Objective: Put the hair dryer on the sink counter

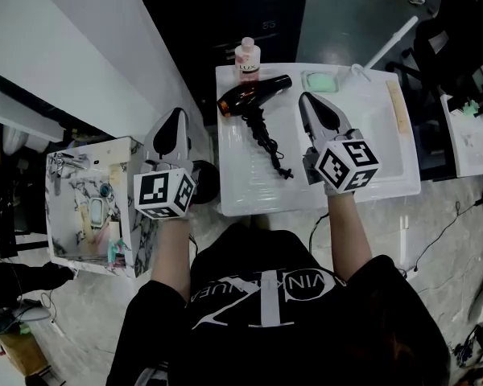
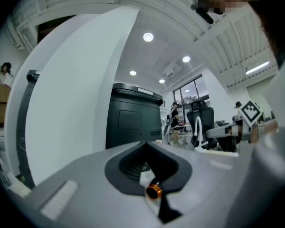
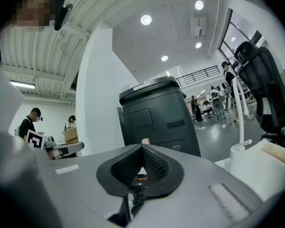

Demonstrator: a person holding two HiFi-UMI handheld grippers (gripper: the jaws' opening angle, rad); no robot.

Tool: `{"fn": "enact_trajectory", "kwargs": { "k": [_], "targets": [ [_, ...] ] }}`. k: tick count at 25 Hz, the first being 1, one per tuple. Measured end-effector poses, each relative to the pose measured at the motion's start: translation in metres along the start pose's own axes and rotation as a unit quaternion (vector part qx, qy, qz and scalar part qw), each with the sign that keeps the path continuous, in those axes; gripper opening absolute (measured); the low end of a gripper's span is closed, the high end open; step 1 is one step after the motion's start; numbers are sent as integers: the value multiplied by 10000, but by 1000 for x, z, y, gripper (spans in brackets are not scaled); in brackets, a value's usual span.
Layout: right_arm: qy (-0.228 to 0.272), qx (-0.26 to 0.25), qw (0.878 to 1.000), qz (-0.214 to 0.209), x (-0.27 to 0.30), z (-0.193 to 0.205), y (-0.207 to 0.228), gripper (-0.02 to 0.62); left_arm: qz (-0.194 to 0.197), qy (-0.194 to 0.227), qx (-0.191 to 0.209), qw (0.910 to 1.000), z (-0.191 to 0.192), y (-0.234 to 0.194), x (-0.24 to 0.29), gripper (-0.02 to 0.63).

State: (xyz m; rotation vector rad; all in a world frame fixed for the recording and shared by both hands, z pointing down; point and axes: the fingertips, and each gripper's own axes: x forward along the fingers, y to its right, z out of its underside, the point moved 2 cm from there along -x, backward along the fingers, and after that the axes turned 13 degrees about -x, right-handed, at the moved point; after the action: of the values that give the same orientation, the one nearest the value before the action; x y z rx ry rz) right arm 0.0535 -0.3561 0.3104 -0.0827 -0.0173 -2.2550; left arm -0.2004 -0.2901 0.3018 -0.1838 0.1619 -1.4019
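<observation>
While left claw (image 1: 177, 113) & right claw (image 1: 305, 97) hover clenched, hair dryer (image 1: 245, 95) lies on sink counter (image 1: 249, 185); dish (image 1: 307, 76) holds green bar (image 1: 322, 82).

Both arms stretched forward, left hand-held gripper (image 1: 177, 116) and right hand-held gripper (image 1: 307, 100) level, jaws together

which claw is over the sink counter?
The right claw, tip above the white sink counter just right of the hair dryer; the left claw hangs beyond the counter's left edge.
</observation>
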Motion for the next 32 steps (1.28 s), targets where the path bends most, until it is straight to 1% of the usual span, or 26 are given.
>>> {"fn": "enact_trajectory", "kwargs": {
  "k": [9, 13, 32],
  "targets": [
    [83, 11, 10000, -35, -1, -7, 0, 3, -51, 5, 30, 10000, -5, -2, -4, 0],
    [129, 128, 9998, -45, -1, -7, 0, 3, -84, 14, 34, 10000, -5, -4, -5, 0],
    [196, 206, 9996, -30, 2, -5, -4, 3, -57, 84, 55, 9999, -8, -8, -8, 0]
  ]
}}
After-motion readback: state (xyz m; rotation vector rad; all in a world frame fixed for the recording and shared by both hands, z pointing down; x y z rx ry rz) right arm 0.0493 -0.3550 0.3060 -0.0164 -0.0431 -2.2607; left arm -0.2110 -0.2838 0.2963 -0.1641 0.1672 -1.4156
